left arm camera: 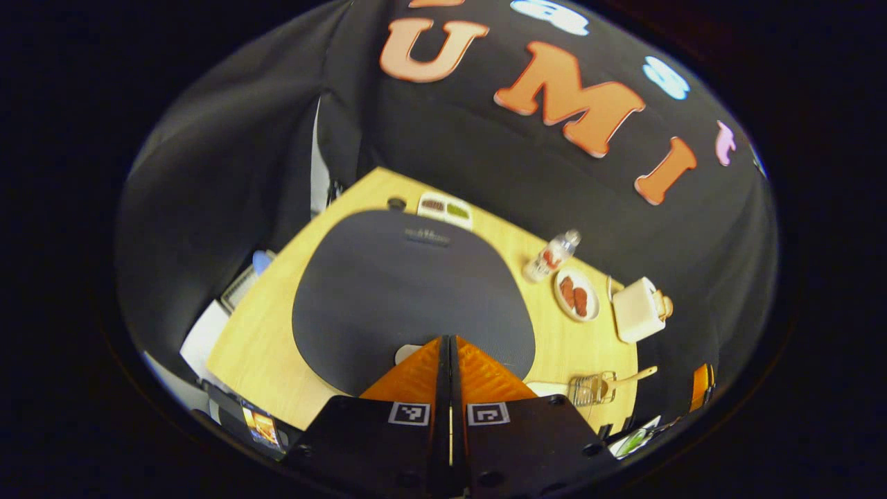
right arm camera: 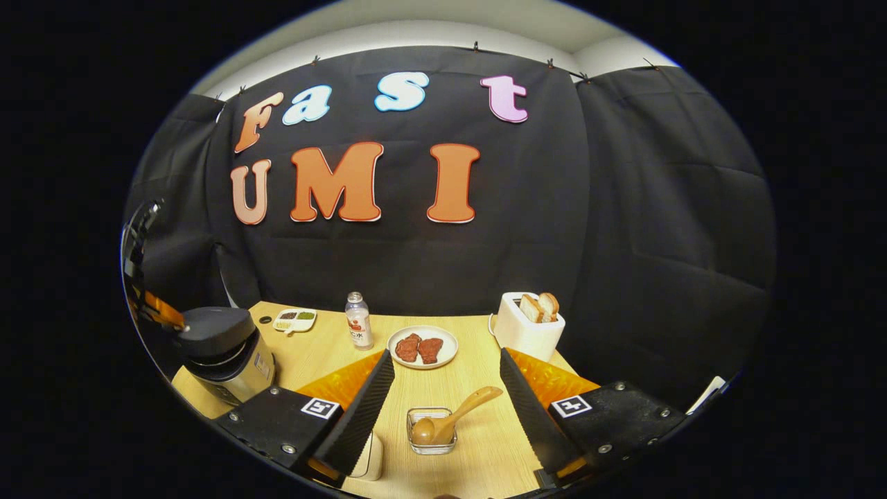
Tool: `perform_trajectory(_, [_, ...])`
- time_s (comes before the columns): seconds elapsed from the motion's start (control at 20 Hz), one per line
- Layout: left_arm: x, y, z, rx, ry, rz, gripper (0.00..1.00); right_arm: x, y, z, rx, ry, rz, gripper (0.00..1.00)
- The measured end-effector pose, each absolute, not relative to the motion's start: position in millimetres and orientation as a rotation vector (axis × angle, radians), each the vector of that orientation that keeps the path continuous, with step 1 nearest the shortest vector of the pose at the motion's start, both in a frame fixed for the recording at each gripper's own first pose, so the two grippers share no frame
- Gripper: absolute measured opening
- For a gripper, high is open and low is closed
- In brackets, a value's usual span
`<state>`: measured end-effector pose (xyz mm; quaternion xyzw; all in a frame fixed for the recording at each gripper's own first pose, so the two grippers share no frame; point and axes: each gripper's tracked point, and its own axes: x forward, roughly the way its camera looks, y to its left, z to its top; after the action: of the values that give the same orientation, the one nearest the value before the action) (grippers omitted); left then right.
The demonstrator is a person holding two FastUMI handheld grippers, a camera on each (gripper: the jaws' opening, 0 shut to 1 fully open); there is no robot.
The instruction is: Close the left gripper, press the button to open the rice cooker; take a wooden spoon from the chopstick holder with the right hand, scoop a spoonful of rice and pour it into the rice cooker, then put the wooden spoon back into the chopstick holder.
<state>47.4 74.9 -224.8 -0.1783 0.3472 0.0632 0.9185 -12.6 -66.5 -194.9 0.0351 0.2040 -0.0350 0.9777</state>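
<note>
The left gripper (left arm camera: 449, 346), fingers pressed together, is held above the closed rice cooker (left arm camera: 412, 291). The right gripper (right arm camera: 447, 388) is spread wide over bare table (right arm camera: 485, 443); between its fingers the wooden spoon (right arm camera: 450, 419) is seen leaning in the chopstick holder (right arm camera: 431, 431). Farther off, a plate (right arm camera: 423, 346) and toaster (right arm camera: 527, 326) are set near the far edge.

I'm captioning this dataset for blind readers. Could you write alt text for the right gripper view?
The right gripper hangs open above a clear holder with a wooden spoon on a wooden table; behind stand a plate of meat, toaster and bottle, with the closed rice cooker left.
</note>
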Motion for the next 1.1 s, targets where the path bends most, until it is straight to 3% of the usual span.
perform_trajectory(0.05, [53, 81, -204, -0.323, 0.642, 0.135, 0.11, -14, -66, -200, 0.086, 0.423, -0.068, 0.95])
perform_trajectory(0.1, [59, 90, -186, -0.275, 0.586, 0.161, 0.06, -15, -66, -204, 0.101, 0.435, -0.065, 0.95])
perform_trajectory(0.15, [61, 98, -172, -0.232, 0.551, 0.192, 0.11, -16, -67, -209, 0.116, 0.447, -0.063, 0.95])
perform_trajectory(0.25, [58, 101, -145, -0.184, 0.475, 0.241, 0.06, -18, -69, -218, 0.135, 0.471, -0.060, 0.96])
perform_trajectory(0.6, [31, 63, -66, 0.012, 0.251, 0.226, 0.06, -17, -80, -251, 0.182, 0.546, -0.065, 0.95])
perform_trajectory(0.7, [23, 38, -48, 0.057, 0.205, 0.194, 0.15, -16, -81, -262, 0.214, 0.571, -0.063, 0.94])
perform_trajectory(1.0, [4, -4, -29, 0.208, 0.123, 0.177, 0.87, -3, -85, -318, 0.295, 0.692, -0.051, 0.81])
perform_trajectory(1.1, [-5, -9, -31, 0.251, 0.134, 0.197, 0.91, 4, -85, -343, 0.312, 0.746, -0.051, 0.76])
